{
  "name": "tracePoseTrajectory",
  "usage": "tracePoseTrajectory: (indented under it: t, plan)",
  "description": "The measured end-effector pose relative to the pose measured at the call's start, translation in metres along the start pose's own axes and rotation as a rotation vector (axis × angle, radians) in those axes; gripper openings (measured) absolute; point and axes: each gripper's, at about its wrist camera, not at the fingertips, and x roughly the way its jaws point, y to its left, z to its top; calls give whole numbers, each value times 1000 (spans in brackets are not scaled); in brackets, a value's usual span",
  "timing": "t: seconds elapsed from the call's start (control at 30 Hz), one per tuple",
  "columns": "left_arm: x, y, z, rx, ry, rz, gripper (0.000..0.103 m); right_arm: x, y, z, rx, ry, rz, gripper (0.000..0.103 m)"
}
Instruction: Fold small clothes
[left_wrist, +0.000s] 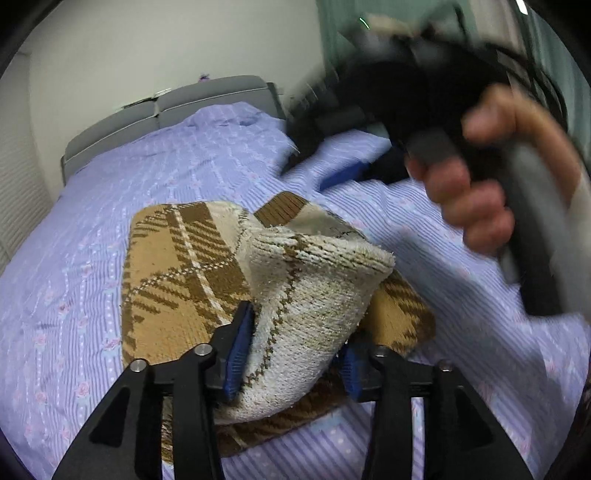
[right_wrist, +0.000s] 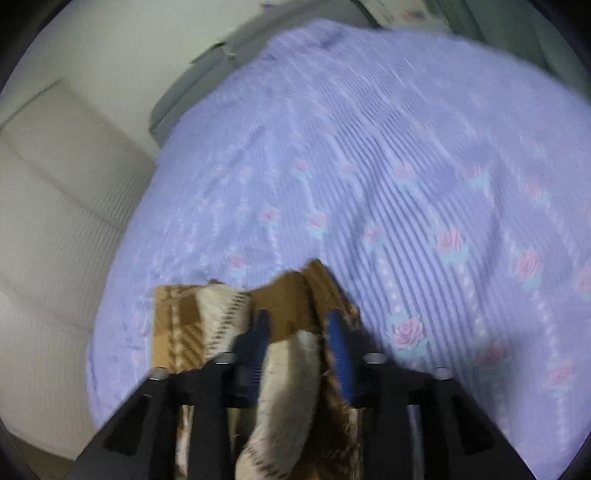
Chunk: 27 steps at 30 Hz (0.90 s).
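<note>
one knitted garment (left_wrist: 192, 266), tan and brown plaid with a cream underside, lies on the bed's lavender cover (left_wrist: 110, 206) straight ahead of your left hand-held gripper (left_wrist: 291, 354). a cream, turned-over fold of it rises up between that gripper's two blue pads (left_wrist: 238, 354), which press against the knit on either side, so your left hand-held gripper is clenched on the garment. the rest of the knit spreads flat ahead and to the left of it, with a brown corner poking out beyond the fold to the right.

in the right wrist view the same garment (right_wrist: 288, 354) sits between the fingers of your right hand-held gripper (right_wrist: 301, 354); a cream and brown bunch of it fills the gap between the two blue pads (right_wrist: 340, 354), and a flat plaid part lies just to the left of the fingers. the picture is blurred, but the pads appear closed on the cloth.

counted: one garment, two hand-held grippers, one bed. up and to the right of your left gripper, your right hand (left_wrist: 476, 192) shows blurred around a dark handle. a grey headboard (left_wrist: 166, 110) stands at the far end of the cover.
</note>
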Motion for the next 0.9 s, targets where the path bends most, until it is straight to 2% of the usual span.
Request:
tracePoseTrajectory:
  t: [0.03,0.1,0.17,0.23,0.3,0.37,0.47,0.53,0.6,0.73,0.8,0.9]
  plan:
    - [-3,1,-1,16,-3,-28,59,-3,9,2,-20,12,39,41]
    - [-13,2,-2,33,-16,-52,64,0,24,4,-42,61,83,41]
    - [-31,2,-5,52,-36,-46,71,12,35,5,-69,111,85,41]
    - [-55,9,-14,79,-87,-16,79,32,33,0,-33,195,98,41]
    - [-68,18,-26,95,-114,48,81,50,36,3,14,239,86,41]
    - [-71,32,-40,89,-100,97,81,58,38,-4,22,263,78,41]
    - [-58,53,-53,39,-24,85,77,72,50,-6,-26,297,65,41]
    - [-53,57,-54,26,-22,92,75,73,59,-8,-75,287,56,28]
    - [-48,51,-53,51,-43,114,72,66,63,-7,-89,264,73,22]
    - [-37,36,-51,105,-58,157,64,14,67,-7,-114,137,214,21]
    - [-33,30,-50,119,-69,194,64,-6,65,-11,-127,101,227,21]
    - [-27,27,-49,105,-69,198,61,-26,58,-22,-153,48,247,20]
